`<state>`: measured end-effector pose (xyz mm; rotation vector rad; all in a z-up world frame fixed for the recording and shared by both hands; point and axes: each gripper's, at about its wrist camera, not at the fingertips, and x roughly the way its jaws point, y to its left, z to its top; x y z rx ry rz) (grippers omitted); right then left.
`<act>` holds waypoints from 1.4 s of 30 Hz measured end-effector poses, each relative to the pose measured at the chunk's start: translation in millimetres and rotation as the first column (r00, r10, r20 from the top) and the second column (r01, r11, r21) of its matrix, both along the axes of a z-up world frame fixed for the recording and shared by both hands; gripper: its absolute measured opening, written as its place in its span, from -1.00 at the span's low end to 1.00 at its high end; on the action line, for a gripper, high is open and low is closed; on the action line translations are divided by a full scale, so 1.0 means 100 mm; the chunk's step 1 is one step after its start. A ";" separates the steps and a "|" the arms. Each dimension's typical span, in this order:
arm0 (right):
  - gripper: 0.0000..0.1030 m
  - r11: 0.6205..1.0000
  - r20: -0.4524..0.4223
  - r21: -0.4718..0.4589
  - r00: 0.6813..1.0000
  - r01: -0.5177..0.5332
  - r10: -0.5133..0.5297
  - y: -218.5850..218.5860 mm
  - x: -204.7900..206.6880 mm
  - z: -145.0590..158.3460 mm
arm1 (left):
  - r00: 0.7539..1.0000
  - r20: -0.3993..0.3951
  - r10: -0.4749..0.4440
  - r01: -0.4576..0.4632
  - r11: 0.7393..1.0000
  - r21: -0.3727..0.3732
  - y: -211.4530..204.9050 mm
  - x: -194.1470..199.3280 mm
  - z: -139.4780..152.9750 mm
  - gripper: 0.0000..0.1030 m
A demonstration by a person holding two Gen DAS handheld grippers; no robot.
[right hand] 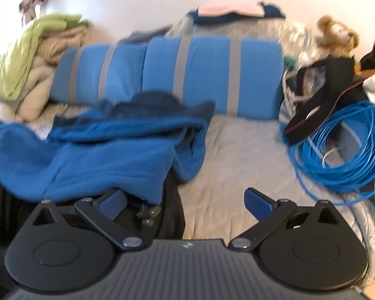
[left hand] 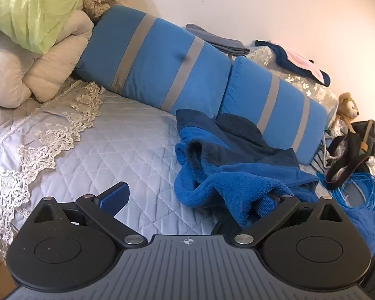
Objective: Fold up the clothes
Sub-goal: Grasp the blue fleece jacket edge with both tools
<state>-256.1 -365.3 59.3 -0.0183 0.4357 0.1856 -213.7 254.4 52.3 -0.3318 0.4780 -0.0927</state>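
Observation:
A rumpled blue fleece garment (left hand: 237, 165) with darker navy parts lies on the quilted bed (left hand: 107, 150), in front of the blue cushions. My left gripper (left hand: 190, 200) is open; its left finger is bare over the quilt and the garment's edge drapes over its right finger. In the right wrist view the same blue fleece garment (right hand: 95, 155) spreads across the left half, its hem lying over my left finger. My right gripper (right hand: 185, 203) is open, with bare bedspread between its fingers.
Two blue cushions with grey stripes (left hand: 162, 60) line the wall. Pillows and a green sheet (left hand: 32, 7) pile at the left. Folded clothes (left hand: 297, 62), a teddy bear (right hand: 337, 35), a black bag (right hand: 327, 95) and a coil of blue cable (right hand: 342, 150) crowd the right.

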 end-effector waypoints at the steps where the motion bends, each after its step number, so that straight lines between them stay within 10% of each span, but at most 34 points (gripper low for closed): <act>1: 1.00 1.000 0.012 0.007 1.000 0.010 -0.010 0.02 0.02 0.01 | 1.000 0.001 0.005 -0.005 1.000 -0.003 0.00 0.00 -0.01 0.99; 7: 0.78 0.996 0.026 0.071 0.999 0.046 -0.048 0.10 0.15 0.04 | 1.000 -0.001 0.027 -0.027 1.000 0.007 -0.05 0.02 -0.03 0.95; 15: -0.66 0.980 -0.096 0.201 0.995 0.004 0.016 0.10 0.38 0.08 | 0.998 -0.069 0.000 0.006 0.996 0.085 -0.21 0.07 0.01 -0.42; 42: -0.71 0.989 -0.074 0.118 0.994 0.085 -0.076 -0.16 0.00 0.85 | 0.982 0.125 -0.145 0.101 0.947 0.305 -0.62 -0.71 0.85 -0.69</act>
